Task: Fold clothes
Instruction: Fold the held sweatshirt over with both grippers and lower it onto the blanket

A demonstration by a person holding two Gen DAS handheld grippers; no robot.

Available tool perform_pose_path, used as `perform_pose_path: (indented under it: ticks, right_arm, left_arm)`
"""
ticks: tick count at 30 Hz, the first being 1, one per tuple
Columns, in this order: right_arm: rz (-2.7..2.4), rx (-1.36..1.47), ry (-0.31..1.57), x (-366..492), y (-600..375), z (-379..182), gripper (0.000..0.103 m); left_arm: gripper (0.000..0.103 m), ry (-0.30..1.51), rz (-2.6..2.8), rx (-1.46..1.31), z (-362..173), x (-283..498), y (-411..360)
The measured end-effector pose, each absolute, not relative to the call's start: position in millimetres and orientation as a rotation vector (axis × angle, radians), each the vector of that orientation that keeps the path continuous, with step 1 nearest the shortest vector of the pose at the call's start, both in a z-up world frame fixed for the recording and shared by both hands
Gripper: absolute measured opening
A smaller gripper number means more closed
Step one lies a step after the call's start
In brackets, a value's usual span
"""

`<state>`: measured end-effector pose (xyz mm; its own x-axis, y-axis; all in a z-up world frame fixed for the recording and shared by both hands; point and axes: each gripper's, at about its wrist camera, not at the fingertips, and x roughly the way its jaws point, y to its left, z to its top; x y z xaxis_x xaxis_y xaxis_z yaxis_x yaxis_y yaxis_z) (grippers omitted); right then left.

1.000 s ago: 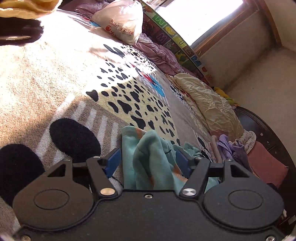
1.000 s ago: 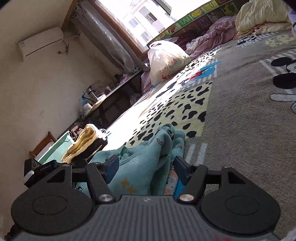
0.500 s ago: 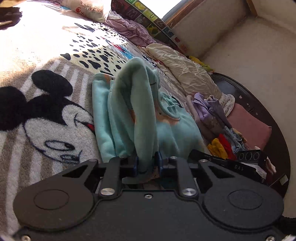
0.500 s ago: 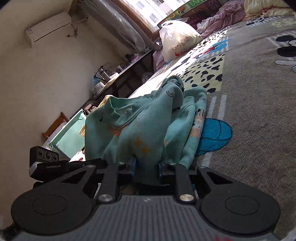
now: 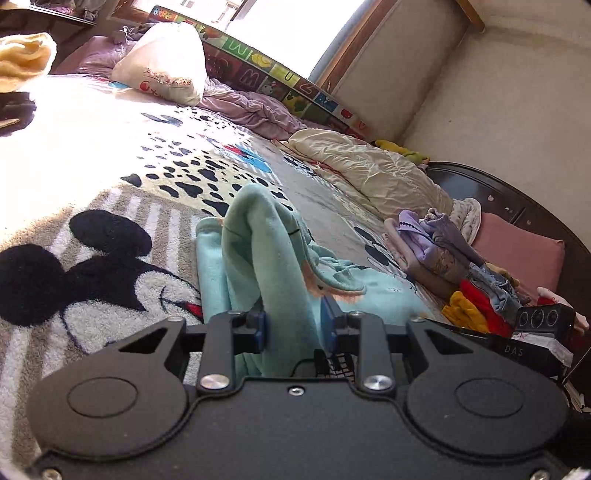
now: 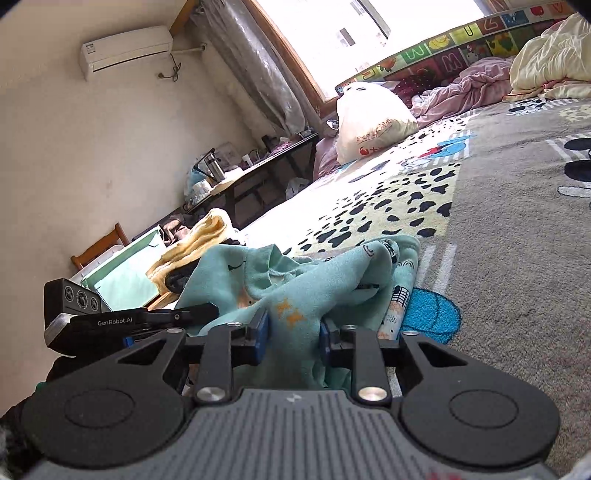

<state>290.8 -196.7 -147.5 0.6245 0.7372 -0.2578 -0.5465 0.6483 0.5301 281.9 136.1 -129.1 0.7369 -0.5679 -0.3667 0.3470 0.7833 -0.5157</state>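
teal garment point(image 5: 258, 258) bunched — jaws parted, contact unclear.

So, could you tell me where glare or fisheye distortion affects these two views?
Left wrist view: sunlight blows out the blanket at upper left, washing out its pattern; the window is pure white. Right wrist view: the window is also overexposed, with a bright patch on the bed below; walls and the air conditioner curve from the lens. The teal garment stays evenly lit.
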Motion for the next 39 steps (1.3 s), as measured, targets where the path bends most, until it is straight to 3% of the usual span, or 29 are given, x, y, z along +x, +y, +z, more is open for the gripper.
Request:
perform_pose_path:
  ticks: [5,7,8,9,12,14,16,17,18,19,21,23,26,31,33,35,36,38,39]
  right_arm:
    - [0.779,0.449,0.374,307.1,-202.4,-131.7,0.024]
    - [0.734,0.510,0.513,335.7,-203.8,-155.1,0.027]
    - [0.703,0.568,0.612,347.9,-205.9,-172.8,0.039]
    - [0.694,0.613,0.653,352.0,-209.4,-183.1,0.039]
    - [0.708,0.619,0.643,349.3,-213.3,-178.3,0.040]
    - [0.722,0.648,0.656,345.8,-213.7,-180.0,0.041]
    - [0.740,0.650,0.639,339.4,-212.8,-180.2,0.034]
    - [0.750,0.640,0.620,335.0,-211.9,-178.1,0.025]
    - [0.767,0.624,0.590,328.9,-210.9,-173.4,0.025]
    - [0.786,0.608,0.562,322.3,-210.2,-168.0,0.023]
    - [0.789,0.581,0.577,314.2,-209.1,-163.3,0.022]
    - [0.769,0.602,0.651,317.5,-213.0,-172.0,0.022]
    - [0.735,0.655,0.643,326.5,-222.8,-178.9,0.032]
    - [0.798,0.604,0.514,323.4,-215.8,-162.6,0.032]
    - [0.755,0.535,0.573,329.6,-208.9,-163.9,0.031]
    - [0.713,0.595,0.631,336.2,-214.5,-176.3,0.038]
    - [0.700,0.634,0.604,334.3,-220.8,-174.5,0.040]
    - [0.679,0.646,0.533,334.1,-229.3,-164.9,0.059]
    - [0.666,0.648,0.516,340.0,-231.4,-162.3,0.062]
  left_arm:
    - [0.011,0.388,-0.674,-0.697,-120.2,296.3,160.2]
    - [0.011,0.475,-0.661,-0.814,-131.3,318.3,168.4]
    - [0.012,0.546,-0.644,-0.852,-144.0,330.1,169.7]
    - [0.014,0.635,-0.615,-0.882,-159.0,341.3,169.6]
    - [0.025,0.719,-0.572,-0.963,-175.2,351.9,174.5]
    - [0.040,0.694,-0.571,-0.967,-167.5,349.4,180.0]
    - [0.051,0.651,-0.523,-0.957,-160.3,345.0,186.5]
    - [0.051,0.629,-0.482,-0.930,-156.4,343.5,187.7]
    - [0.048,0.626,-0.493,-0.914,-155.2,344.7,185.6]
    - [0.024,0.623,-0.503,-0.898,-154.1,345.9,183.5]
    - [0.017,0.600,-0.582,-0.889,-147.3,345.4,172.8]
    - [0.017,0.577,-0.661,-0.880,-140.5,344.9,162.0]
    - [0.017,0.712,-0.504,-0.889,-168.4,355.2,167.4]
    - [0.015,0.547,-0.636,-0.951,-147.8,342.3,175.0]
    - [0.015,0.560,-0.618,-0.950,-148.4,342.7,176.1]
    - [0.016,0.665,-0.506,-0.854,-153.5,348.5,170.4]
    - [0.021,0.682,-0.481,-0.859,-157.9,349.8,170.5]
    - [0.029,0.689,-0.448,-0.861,-157.6,349.5,172.7]
    - [0.044,0.665,-0.425,-0.844,-151.1,345.9,175.0]
